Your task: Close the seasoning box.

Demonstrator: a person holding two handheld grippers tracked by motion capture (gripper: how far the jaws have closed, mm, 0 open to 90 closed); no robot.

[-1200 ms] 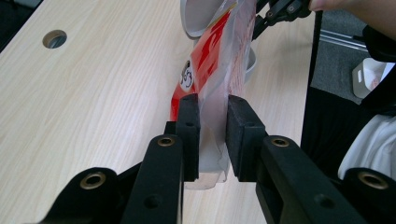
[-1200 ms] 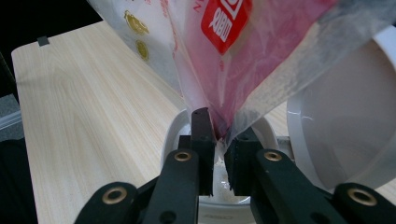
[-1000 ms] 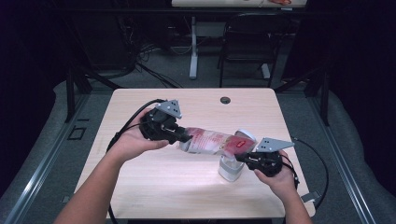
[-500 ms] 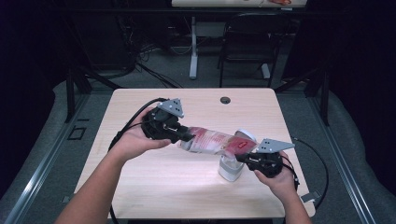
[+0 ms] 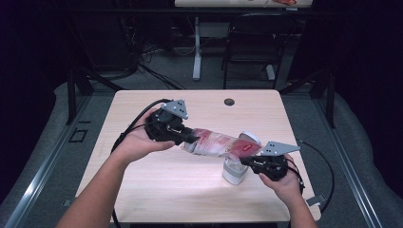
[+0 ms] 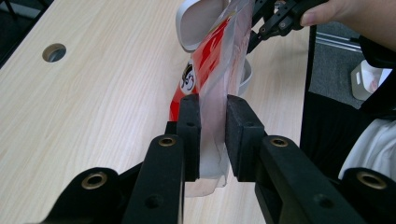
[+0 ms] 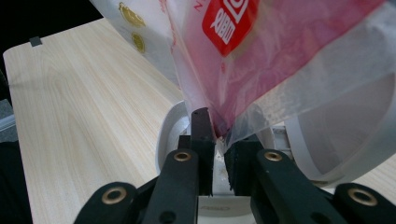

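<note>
Item: plastic pouch, soft, light, slippery | we judge sealed edges the best hold | left claw clamped on its 9 o'clock end, right claw on its 3 o'clock end | above white container on tabletop

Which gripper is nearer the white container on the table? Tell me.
Right. The right gripper pinches the bag's lower end just above the white container. The left gripper clamps the bag's other end, up and away toward the table's left side.
</note>
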